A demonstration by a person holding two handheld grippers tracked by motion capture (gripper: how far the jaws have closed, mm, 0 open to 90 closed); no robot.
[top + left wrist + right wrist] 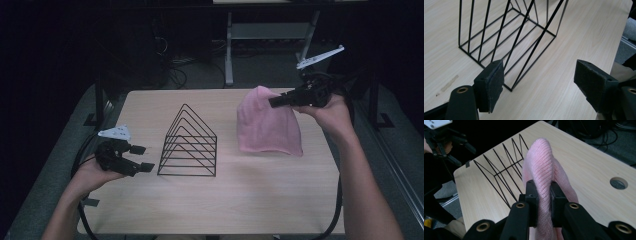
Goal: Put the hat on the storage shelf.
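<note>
A pink knitted hat [267, 125] hangs over the right half of the table, its lower edge resting on the wood. My right gripper [274, 101] is shut on the hat's upper edge; in the right gripper view the knit [541, 170] is pinched between the two pads [532, 195] and rises above them. A black wire rack [189, 145] of triangular dividers stands at the table's middle. My left gripper [142, 158] floats open just left of the rack, nothing between its pads [490, 85]; the rack's near corner [510, 88] lies right in front of it.
The light wooden table [250, 200] has a round cable hole [618, 182] near the right side. A strip of tape [449, 83] marks the wood by the left gripper. Dark floor, cables and a desk frame [230, 45] lie beyond the far edge.
</note>
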